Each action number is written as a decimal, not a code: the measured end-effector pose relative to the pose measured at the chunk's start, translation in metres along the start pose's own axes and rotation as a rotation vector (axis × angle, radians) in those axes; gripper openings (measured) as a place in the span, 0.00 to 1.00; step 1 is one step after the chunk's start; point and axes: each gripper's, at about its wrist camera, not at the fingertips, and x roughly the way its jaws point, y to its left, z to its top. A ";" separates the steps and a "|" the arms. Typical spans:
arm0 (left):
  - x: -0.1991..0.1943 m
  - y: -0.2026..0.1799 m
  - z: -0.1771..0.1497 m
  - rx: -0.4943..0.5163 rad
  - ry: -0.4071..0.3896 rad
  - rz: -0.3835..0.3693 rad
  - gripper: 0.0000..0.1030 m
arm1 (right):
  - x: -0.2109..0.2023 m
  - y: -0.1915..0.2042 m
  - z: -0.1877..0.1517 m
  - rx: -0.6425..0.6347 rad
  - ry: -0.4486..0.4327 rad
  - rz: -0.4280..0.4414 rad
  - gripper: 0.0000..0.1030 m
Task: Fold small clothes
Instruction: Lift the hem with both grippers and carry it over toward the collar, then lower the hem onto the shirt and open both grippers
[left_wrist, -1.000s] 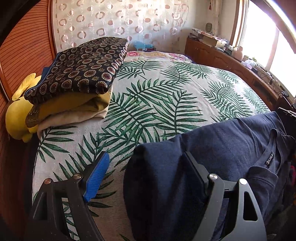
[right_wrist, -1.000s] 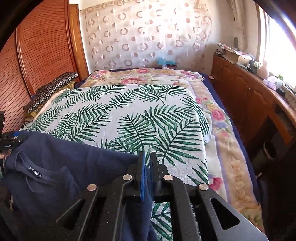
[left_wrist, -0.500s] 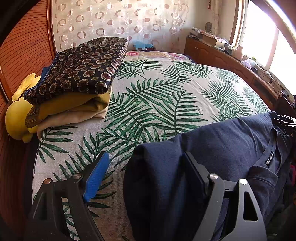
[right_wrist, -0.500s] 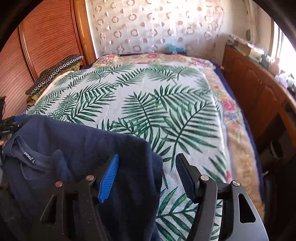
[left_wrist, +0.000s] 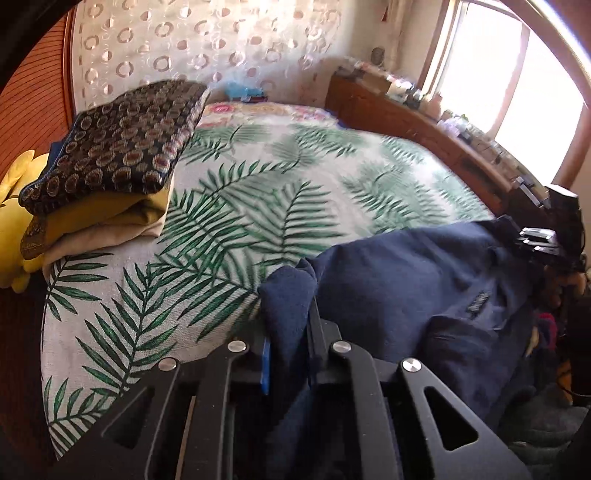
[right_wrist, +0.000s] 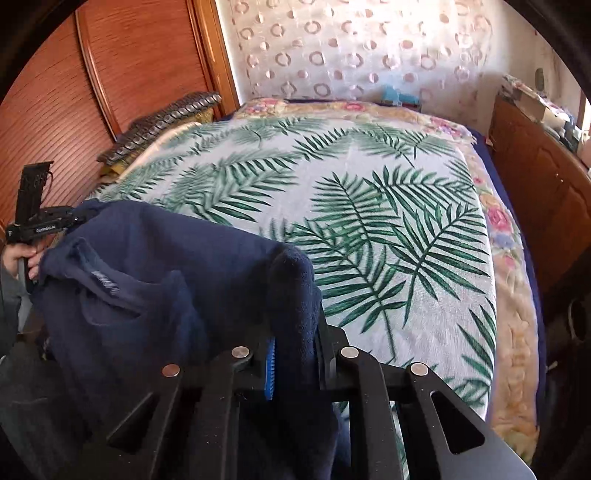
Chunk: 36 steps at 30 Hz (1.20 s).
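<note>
Cloth was pinched in both grippers. The left gripper (left_wrist: 288, 332) had its two fingers squeezed on a bunched corner of the dark blue shirt (left_wrist: 406, 280). The right gripper (right_wrist: 295, 347) was squeezed on the shirt's (right_wrist: 155, 258) other corner in the same way. The shirt hung between them, over the near edge of the bed cover (left_wrist: 258, 192) with green leaves. A pile of folded cloths (left_wrist: 110, 162) sat far ahead and to the left of the left gripper.

left hand-held gripper (left_wrist: 288, 328): clamped | right hand-held gripper (right_wrist: 293, 343): clamped
</note>
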 end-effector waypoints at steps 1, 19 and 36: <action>-0.013 -0.004 0.001 -0.004 -0.033 -0.026 0.13 | -0.012 0.006 0.000 -0.016 -0.023 0.003 0.15; -0.233 -0.090 0.099 0.172 -0.522 -0.160 0.12 | -0.259 0.072 0.057 -0.188 -0.424 -0.087 0.14; -0.330 -0.094 0.144 0.210 -0.740 -0.059 0.12 | -0.353 0.097 0.087 -0.318 -0.609 -0.176 0.14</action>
